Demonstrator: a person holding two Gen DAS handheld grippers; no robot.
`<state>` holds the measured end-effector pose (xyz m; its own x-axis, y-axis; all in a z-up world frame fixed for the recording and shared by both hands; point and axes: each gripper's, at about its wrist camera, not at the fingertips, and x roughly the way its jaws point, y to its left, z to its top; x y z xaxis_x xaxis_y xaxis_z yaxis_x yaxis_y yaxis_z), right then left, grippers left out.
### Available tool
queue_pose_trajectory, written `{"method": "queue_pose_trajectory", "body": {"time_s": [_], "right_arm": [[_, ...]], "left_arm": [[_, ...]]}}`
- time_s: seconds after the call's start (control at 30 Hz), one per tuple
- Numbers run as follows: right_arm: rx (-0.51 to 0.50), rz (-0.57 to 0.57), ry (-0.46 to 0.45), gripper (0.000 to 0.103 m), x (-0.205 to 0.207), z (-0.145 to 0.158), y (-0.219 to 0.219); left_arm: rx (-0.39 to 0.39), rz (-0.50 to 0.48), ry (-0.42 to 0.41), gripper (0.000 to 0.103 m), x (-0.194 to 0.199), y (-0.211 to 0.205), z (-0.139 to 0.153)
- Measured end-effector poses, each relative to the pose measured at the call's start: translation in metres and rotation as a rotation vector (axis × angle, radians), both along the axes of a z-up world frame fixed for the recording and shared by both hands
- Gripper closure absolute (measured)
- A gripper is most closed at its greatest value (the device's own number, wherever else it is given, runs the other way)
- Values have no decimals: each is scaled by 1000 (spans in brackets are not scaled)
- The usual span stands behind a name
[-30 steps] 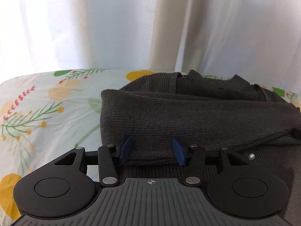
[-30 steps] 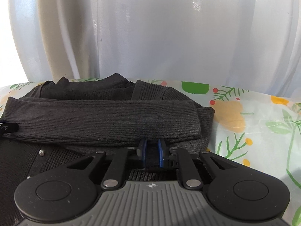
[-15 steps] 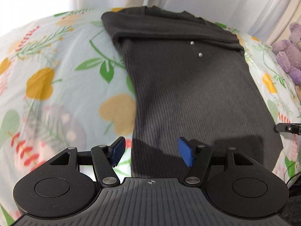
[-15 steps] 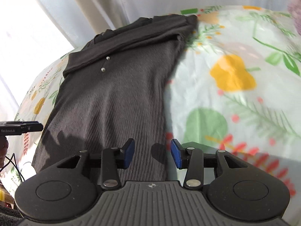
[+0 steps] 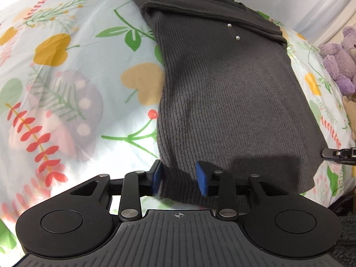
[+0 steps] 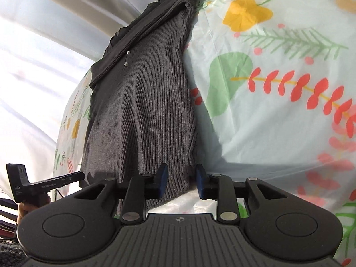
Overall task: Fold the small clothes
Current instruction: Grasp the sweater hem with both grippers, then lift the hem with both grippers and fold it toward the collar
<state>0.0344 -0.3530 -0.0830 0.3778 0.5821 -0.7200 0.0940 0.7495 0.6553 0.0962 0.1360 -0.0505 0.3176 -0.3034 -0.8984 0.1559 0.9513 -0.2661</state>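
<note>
A dark grey ribbed top (image 5: 222, 89) lies flat on the floral sheet (image 5: 66, 77), its sleeves folded across the far end near two metal studs (image 5: 229, 25). My left gripper (image 5: 179, 176) is at the hem's near left corner. Its jaws are closing with the hem between the blue pads, which do not pinch it. In the right wrist view the same top (image 6: 138, 111) runs away from me. My right gripper (image 6: 180, 180) straddles the hem's near right corner, jaws closing, a strip of sheet showing beside the right pad.
A purple plush toy (image 5: 340, 60) sits at the sheet's right edge. White curtains (image 6: 44, 33) hang behind the far end. The left gripper's body (image 6: 44, 182) and a hand (image 6: 22, 209) show at the lower left of the right wrist view.
Both grippers drew back from the folded sleeves at the far end to the near hem. The right one let go of the sleeve fabric. Both jaws widened, then narrowed around the hem corners.
</note>
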Motion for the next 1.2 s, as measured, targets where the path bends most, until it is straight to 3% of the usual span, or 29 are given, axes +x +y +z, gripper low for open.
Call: {"method": "queue_pose_trajectory", "body": {"time_s": [0.2, 0.3, 0.43, 0.67, 0.8, 0.97, 1.13, 1.2], "right_arm": [[84, -23, 38, 96, 6, -11, -3], [105, -27, 39, 97, 7, -11, -4], [141, -32, 19, 98, 9, -7, -6], [174, -45, -97, 99, 35, 18, -5], [163, -55, -183, 100, 69, 37, 0], [39, -87, -298, 100, 116, 51, 13], [-181, -105, -387, 100, 157, 51, 29], [-304, -93, -421, 98, 166, 49, 37]], "left_arm": [[-67, 16, 37, 73, 6, 7, -3], [-88, 23, 60, 93, 8, 9, -7], [-122, 48, 52, 94, 9, 9, -5], [-336, 141, -96, 95, 32, 18, 37], [-387, 208, -212, 96, 62, 20, 58], [-330, 298, -294, 95, 106, 14, 51], [-204, 333, -306, 94, 143, -3, 26], [-177, 331, -322, 84, 146, -7, 20]]}}
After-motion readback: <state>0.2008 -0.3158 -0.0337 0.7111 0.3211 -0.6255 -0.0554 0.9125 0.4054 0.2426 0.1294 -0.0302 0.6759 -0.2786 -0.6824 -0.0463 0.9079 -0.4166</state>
